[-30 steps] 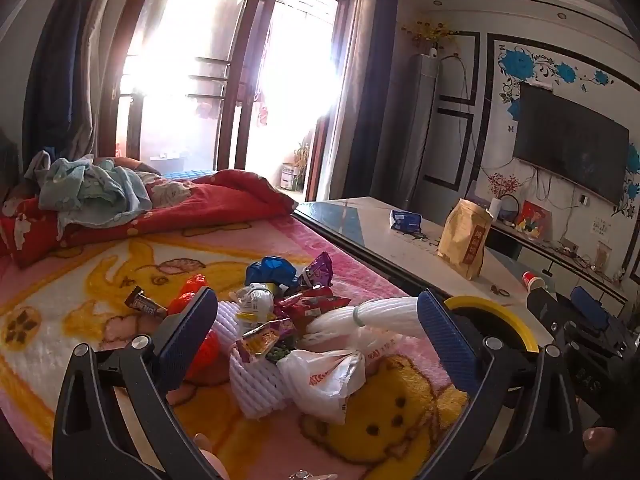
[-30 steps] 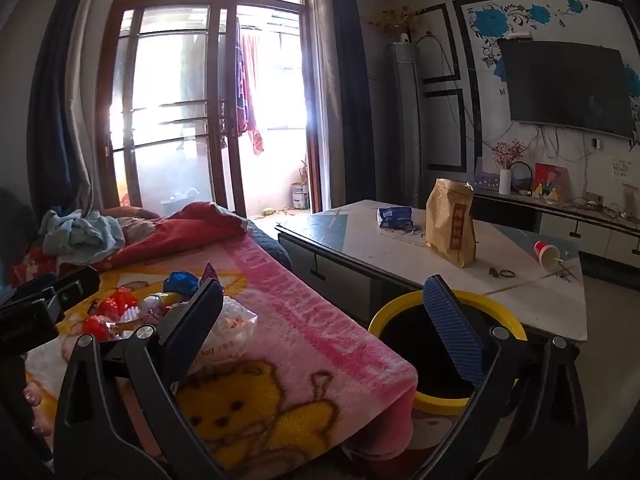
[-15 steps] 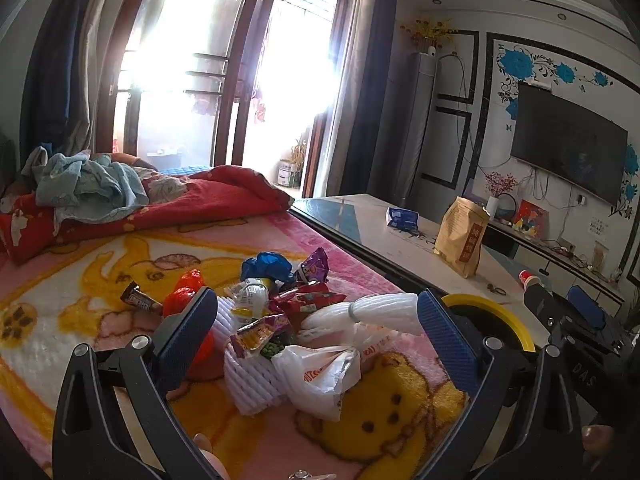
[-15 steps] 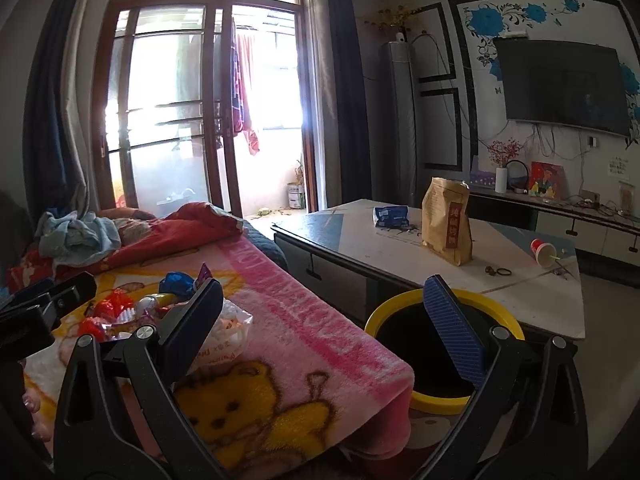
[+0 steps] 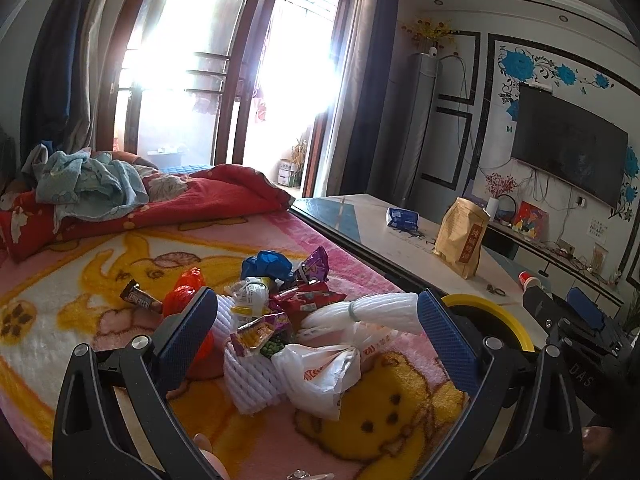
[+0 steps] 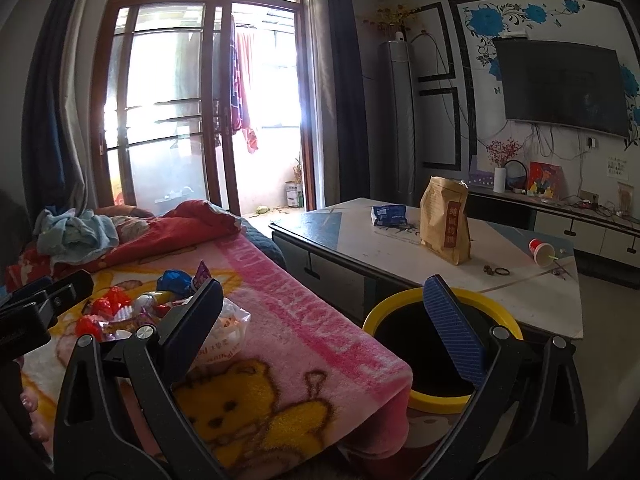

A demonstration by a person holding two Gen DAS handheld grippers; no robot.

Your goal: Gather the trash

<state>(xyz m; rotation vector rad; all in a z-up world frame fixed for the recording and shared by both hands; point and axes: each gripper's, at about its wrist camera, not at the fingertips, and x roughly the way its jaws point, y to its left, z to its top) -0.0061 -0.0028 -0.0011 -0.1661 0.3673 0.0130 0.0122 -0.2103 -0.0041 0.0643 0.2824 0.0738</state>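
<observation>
A heap of trash (image 5: 280, 320) lies on the pink cartoon blanket (image 5: 80, 280): white foam nets, a white plastic bag (image 5: 320, 372), red and purple snack wrappers, a blue crumpled bag (image 5: 266, 264) and a brown bar wrapper (image 5: 140, 300). My left gripper (image 5: 316, 320) stands open just before the heap, holding nothing. My right gripper (image 6: 332, 312) is open too, empty, between the blanket's edge and the yellow-rimmed bin (image 6: 440, 344). In the right wrist view the trash heap (image 6: 160, 304) shows at the left, partly behind my finger.
A low table (image 6: 360, 248) beyond the bed carries a brown paper bag (image 6: 446, 220), a blue packet (image 6: 388, 214) and a tipped red cup (image 6: 542, 252). Red quilt and clothes (image 5: 88, 188) pile at the bed's far end. A TV cabinet lines the right wall.
Both views have shifted slightly; the trash heap sits a little higher and nearer in the left wrist view. Both grippers stay open and empty.
</observation>
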